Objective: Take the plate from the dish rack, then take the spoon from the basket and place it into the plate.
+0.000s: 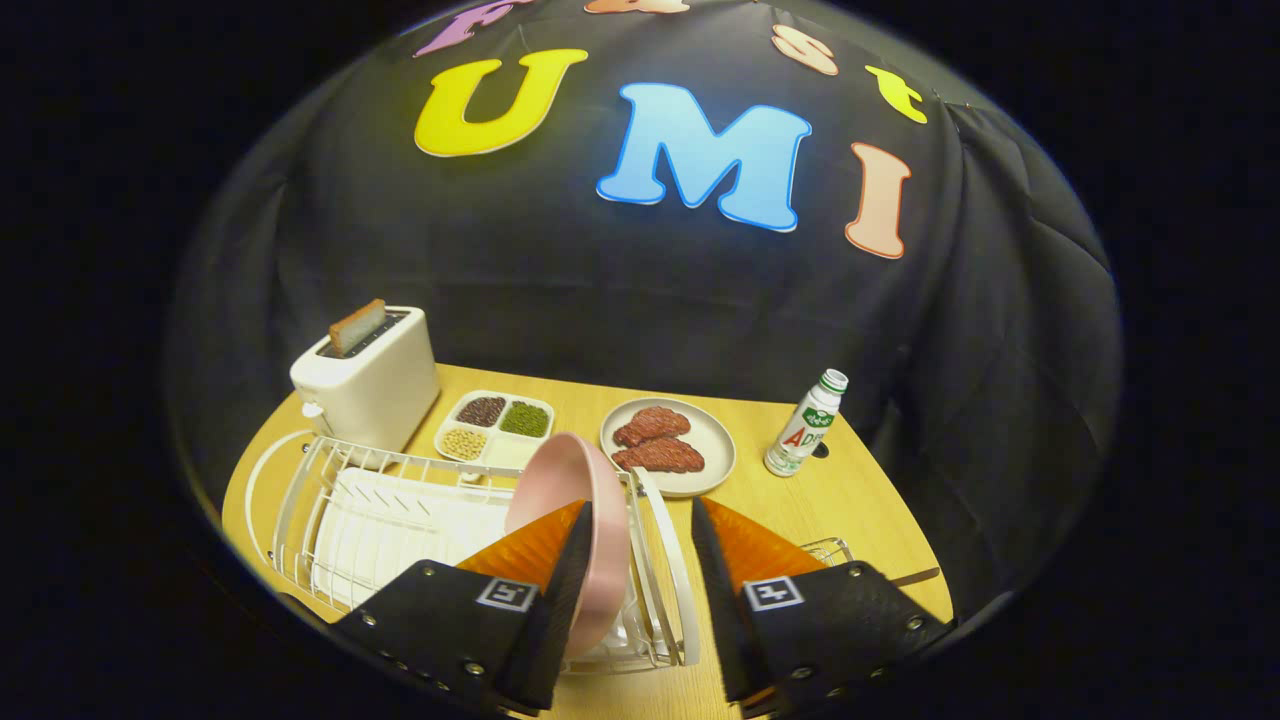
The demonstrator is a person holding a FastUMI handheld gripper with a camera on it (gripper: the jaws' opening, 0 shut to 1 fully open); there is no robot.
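Gripper [640, 545] spread wide — pink plate [585, 520] upright in the dish rack [400, 510] between its fingers.

The bench [850, 500] looks like pale wood with a smooth, satin face. The dish rack [400, 500] is thin coated wire, white and slightly glossy. The pink plate [580, 480] standing in it has a smooth, soft sheen, ceramic or plastic, hard to tell. The toaster [370, 385] at the bench's far left corner has a matt white plastic shell. The bottle [803, 428] near the far right edge is glossy plastic with a paper-like label. The booth wall [600, 290] is matt, creased cloth.
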